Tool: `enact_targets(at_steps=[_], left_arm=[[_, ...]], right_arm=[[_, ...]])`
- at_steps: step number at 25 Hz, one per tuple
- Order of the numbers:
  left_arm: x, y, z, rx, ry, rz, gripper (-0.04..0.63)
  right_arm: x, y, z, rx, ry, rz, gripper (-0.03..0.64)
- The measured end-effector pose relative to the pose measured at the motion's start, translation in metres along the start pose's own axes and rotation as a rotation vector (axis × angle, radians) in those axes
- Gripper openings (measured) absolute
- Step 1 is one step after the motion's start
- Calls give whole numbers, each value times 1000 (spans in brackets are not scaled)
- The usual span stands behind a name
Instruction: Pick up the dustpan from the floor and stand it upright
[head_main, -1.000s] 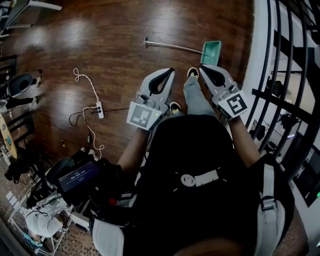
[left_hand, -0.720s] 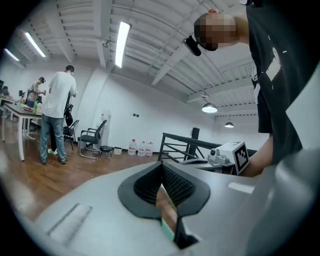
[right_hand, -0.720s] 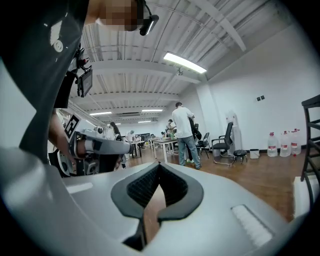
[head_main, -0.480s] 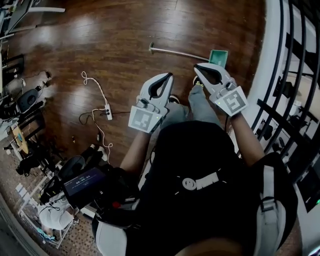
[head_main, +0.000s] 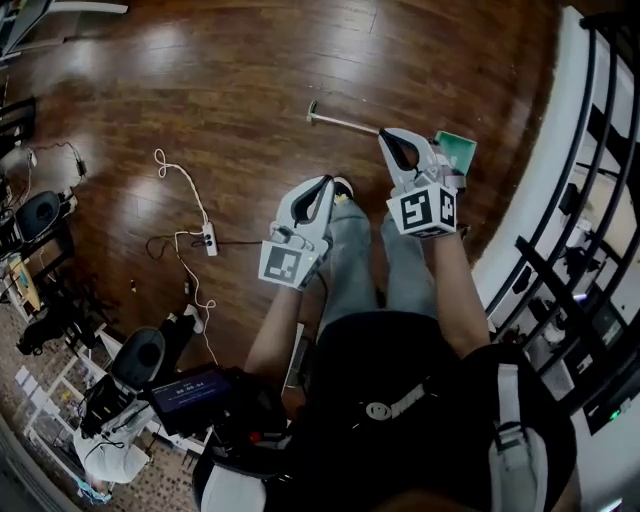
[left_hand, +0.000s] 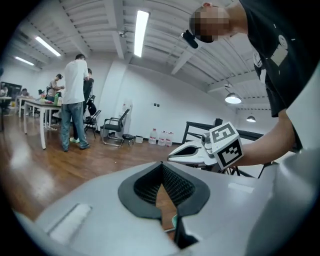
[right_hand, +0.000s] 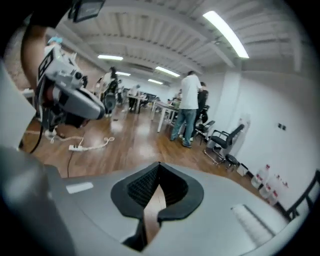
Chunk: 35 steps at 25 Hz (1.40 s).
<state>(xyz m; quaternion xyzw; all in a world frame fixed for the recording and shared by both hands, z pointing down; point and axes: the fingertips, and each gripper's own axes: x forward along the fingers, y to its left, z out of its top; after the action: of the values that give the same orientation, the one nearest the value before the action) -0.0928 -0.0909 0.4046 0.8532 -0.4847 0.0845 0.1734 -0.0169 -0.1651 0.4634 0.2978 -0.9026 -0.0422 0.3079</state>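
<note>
Meeting at their tips, the jaws of the left gripper (left_hand: 161, 165) are closed on nothing; only floor shows through the gap behind them. The right gripper (right_hand: 159, 165) is likewise closed and empty. Both point forward and down above the person's legs (head_main: 350, 255). The dustpan (head_main: 459, 150) lies flat on the wooden floor (head_main: 230, 80) just beyond the right gripper, its green pan toward the railing, its long handle, probably metal, stretching left. A white power strip (head_main: 210, 238) lies well off to the left.
</note>
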Motion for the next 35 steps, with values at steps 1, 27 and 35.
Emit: enact_targets(at_steps=[1,27,35], left_arm=[[4,17,-13,-17,11,9,11],[128,178,-423,-237,208,138,109],[143,184,-428,-245,171,114,112]], right_arm=[[24,6,-4,-47,27,30,2],[360,214,-390,48,425,539,149],[393,237,-410,-5,474,562,160]])
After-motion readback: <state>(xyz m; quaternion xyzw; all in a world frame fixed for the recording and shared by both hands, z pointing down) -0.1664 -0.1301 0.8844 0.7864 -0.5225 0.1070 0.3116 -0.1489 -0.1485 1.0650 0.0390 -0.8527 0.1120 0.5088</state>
